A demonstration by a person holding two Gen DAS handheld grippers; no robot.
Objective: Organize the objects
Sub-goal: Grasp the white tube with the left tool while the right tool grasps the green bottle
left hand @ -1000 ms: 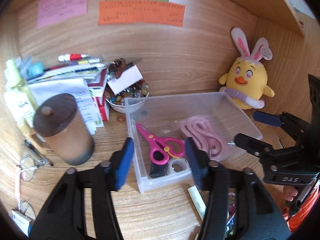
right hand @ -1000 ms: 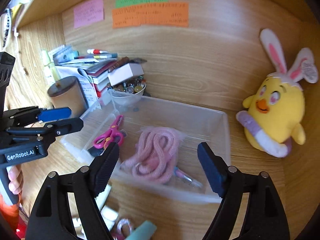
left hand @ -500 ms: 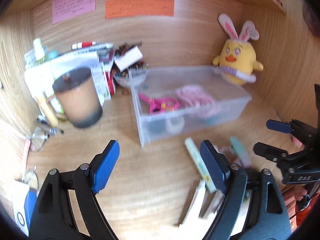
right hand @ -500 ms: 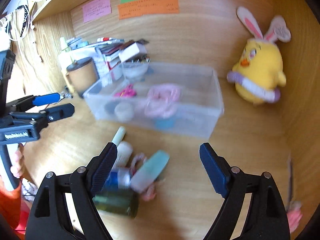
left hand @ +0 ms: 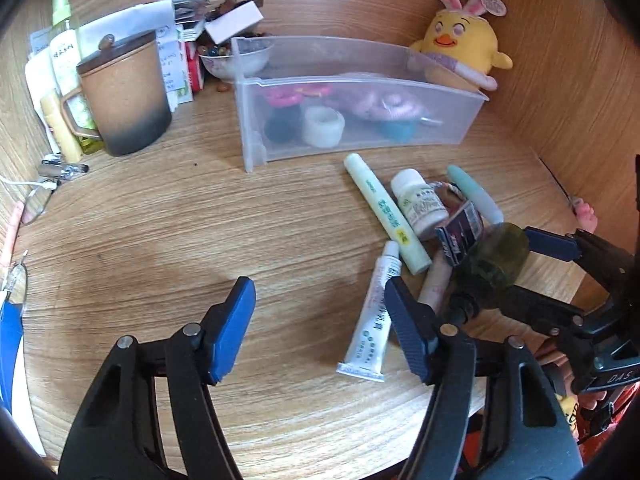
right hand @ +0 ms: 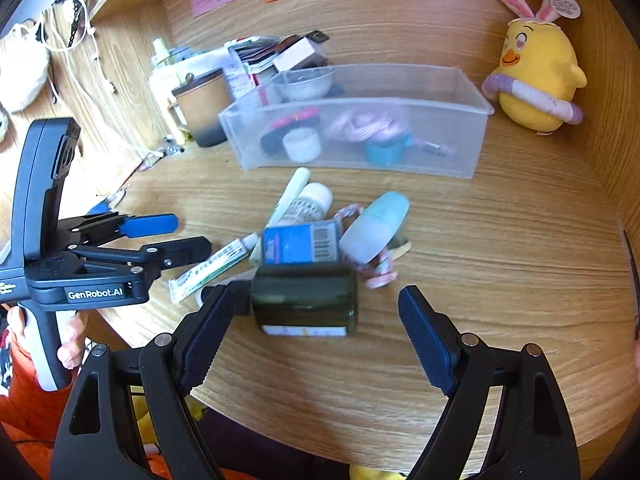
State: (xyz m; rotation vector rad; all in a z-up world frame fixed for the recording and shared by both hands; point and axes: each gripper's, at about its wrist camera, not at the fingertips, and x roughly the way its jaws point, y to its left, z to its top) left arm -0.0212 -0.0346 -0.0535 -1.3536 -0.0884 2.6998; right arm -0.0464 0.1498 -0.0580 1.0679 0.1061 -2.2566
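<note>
The left gripper (left hand: 320,320) hovers over bare wooden desk (left hand: 160,240) with its blue pads spread wide apart, nothing between them. Well ahead of it to its left stands a brown lidded mug (left hand: 124,92); straight ahead is the clear plastic bin (left hand: 360,120), with a white tape roll (left hand: 324,126) and pink cord (left hand: 380,104) inside. Just beside its right finger lies a white tube (left hand: 372,320), and ahead to its right sits a loose pile: a pale green tube (left hand: 386,212), a white bottle (left hand: 420,208) and a blue box (left hand: 460,232). The right gripper (right hand: 312,336) is also spread wide and holds nothing; a dark green bottle (right hand: 304,300) lies on its side just ahead of its left finger, at the near edge of that pile, with a mint tube (right hand: 376,228) beyond it. Far ahead to its right a yellow chick plush (right hand: 536,76) leans by the back wall.
</note>
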